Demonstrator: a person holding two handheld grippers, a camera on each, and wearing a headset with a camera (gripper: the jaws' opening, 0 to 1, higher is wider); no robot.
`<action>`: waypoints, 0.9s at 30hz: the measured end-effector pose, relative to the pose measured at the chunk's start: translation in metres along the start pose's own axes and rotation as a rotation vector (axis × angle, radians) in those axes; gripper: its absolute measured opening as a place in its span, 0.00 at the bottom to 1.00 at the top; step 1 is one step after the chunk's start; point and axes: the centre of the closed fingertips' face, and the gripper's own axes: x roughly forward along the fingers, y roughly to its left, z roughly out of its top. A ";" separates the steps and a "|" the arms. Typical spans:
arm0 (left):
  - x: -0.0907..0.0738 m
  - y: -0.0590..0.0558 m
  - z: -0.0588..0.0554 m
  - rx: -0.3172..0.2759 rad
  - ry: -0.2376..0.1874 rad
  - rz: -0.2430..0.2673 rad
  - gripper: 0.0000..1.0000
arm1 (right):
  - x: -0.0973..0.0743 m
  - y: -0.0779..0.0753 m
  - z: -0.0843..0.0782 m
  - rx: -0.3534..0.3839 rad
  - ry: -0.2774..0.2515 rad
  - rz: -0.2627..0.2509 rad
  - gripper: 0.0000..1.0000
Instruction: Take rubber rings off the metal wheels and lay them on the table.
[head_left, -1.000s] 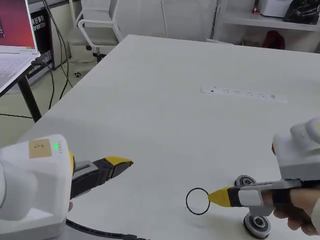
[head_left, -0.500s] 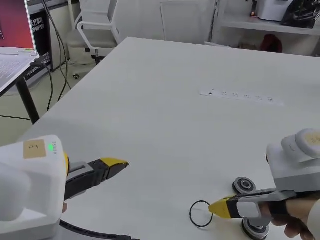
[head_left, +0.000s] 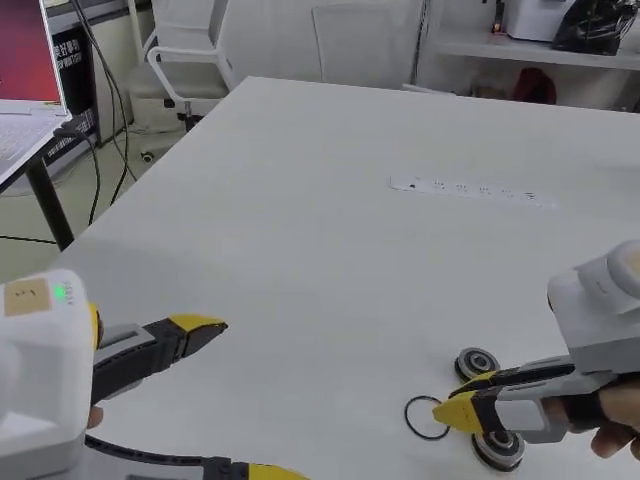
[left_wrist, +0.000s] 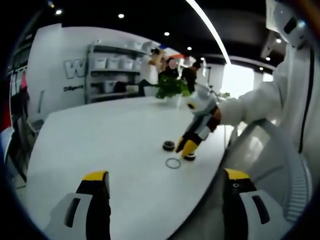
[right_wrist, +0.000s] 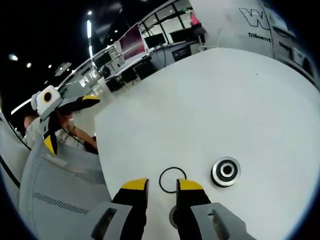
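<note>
A thin black rubber ring lies flat on the white table, just ahead of my right gripper. Its yellow jaws stand a narrow gap apart with nothing clamped between them. Two metal wheels rest by it: one beyond the jaws, the other partly under them. In the right gripper view the ring sits off the tips of the right gripper, with a wheel to its right. My left gripper hovers wide open at the near left, empty. From it I see the ring and the right gripper.
A white power strip lies at the far middle of the table. A side desk with a laptop stands to the left, with cables hanging and a white chair behind. People stand far off.
My right gripper has drawn back toward the wheels with the ring at its tips; the ring now lies flat on the table nearer the wheels. The left gripper sits lower and further left.
</note>
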 end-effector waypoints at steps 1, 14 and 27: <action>-0.001 -0.001 0.000 -0.001 0.000 0.004 0.95 | 0.000 0.000 0.000 -0.003 0.003 -0.001 0.20; -0.006 -0.004 0.002 -0.006 0.011 0.046 0.95 | -0.026 0.006 0.008 -0.117 -0.019 0.008 0.23; 0.009 -0.024 0.013 0.010 0.042 0.058 0.94 | -0.074 0.007 0.011 -0.207 -0.132 0.006 0.26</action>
